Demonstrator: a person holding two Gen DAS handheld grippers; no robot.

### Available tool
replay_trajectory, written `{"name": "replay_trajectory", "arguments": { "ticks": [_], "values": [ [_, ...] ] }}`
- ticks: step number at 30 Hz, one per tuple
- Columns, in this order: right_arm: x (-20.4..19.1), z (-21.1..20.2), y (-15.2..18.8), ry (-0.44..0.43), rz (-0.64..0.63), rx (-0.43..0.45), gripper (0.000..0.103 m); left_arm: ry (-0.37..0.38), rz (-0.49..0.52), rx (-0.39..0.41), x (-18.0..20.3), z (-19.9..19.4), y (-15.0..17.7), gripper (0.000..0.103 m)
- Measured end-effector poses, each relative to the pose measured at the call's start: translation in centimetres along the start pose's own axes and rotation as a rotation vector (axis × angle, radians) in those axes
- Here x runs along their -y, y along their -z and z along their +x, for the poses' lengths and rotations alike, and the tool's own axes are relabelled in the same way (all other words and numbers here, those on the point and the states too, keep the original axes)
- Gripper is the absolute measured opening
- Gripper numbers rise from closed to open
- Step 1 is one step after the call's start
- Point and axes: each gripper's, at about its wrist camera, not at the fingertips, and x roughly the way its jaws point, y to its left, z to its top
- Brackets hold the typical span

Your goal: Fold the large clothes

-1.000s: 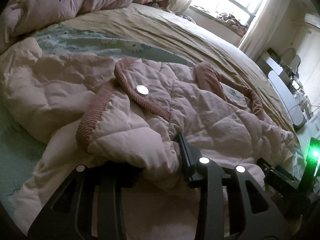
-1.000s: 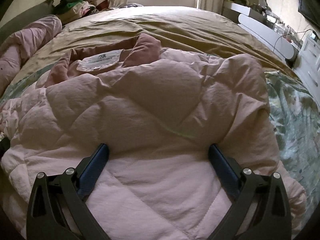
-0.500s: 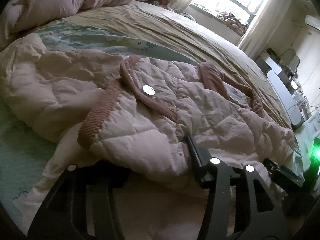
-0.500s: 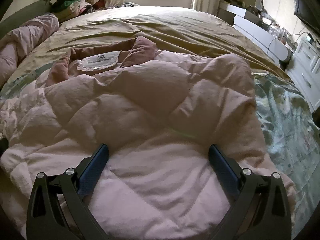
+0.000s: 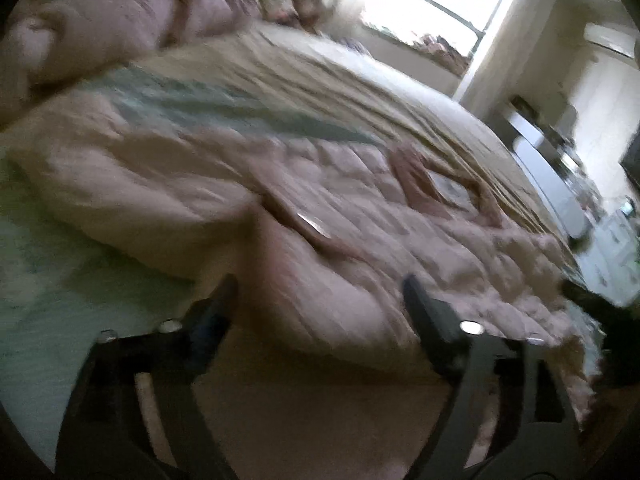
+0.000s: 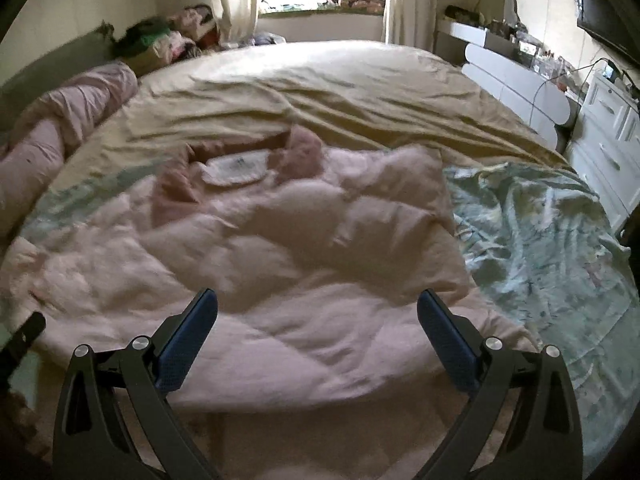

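A pale pink quilted jacket [image 6: 304, 248] with a darker pink ribbed collar [image 6: 300, 148] and a white neck label [image 6: 234, 168] lies spread on the bed. It also shows, blurred, in the left wrist view [image 5: 340, 216]. My right gripper [image 6: 316, 308] is open and empty, just above the jacket's near hem. My left gripper [image 5: 320, 292] is open and empty, with the jacket's near left part lying between its fingers but not pinched.
The bed has a tan sheet [image 6: 340, 88] at the back and a green patterned sheet [image 6: 540, 232] on the right. A rolled pink duvet [image 6: 60, 120] lies at the left. White drawers [image 6: 608, 132] stand at the right. A pile of clothes [image 6: 168, 40] sits by the window.
My left gripper has opened and let go of the jacket fold, which dropped flat. Both grippers have pulled back from the jacket; the left view is now blurred by motion.
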Motion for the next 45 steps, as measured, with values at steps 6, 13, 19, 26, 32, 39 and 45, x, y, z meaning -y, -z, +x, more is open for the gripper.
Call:
{"name": "replay_trajectory", "arguments": {
  "ticks": [6,13,19,26,32,39,45],
  "values": [
    [-4.0,-5.1,-1.0,-0.062,-0.016,0.067,0.099,-0.054,-0.051,0.096,-5.3,-5.2,-1.4,0.090],
    [-15.0,-9.2,-0.8,-0.188,-0.148,0.120,0.099,-0.183,-0.156,0.150,-15.4,-9.4,-3.2,0.090],
    [-24.1,-9.5,0.6,-0.296,-0.234,0.102,0.099,-0.273,-0.207,0.168,-24.2,-10.5,-5.0,0.090],
    [-32.0,-7.4,2.7,-0.366,-0.329,0.049,0.099,-0.185,-0.309,0.093,-30.5,-6.1,-6.3,0.090],
    [-33.9,-5.7,3.2,-0.346,-0.388,0.043,0.099,-0.140,-0.420,0.037,-32.3,-0.4,-6.5,0.090],
    [-33.7,-4.1,3.1,-0.326,-0.400,0.039,0.099,-0.072,-0.575,0.084,-34.9,3.4,-7.6,0.091],
    [-33.6,-2.9,3.1,-0.308,-0.417,0.039,0.099,-0.027,-0.649,0.131,-36.6,4.8,-9.5,0.091]
  ]
}}
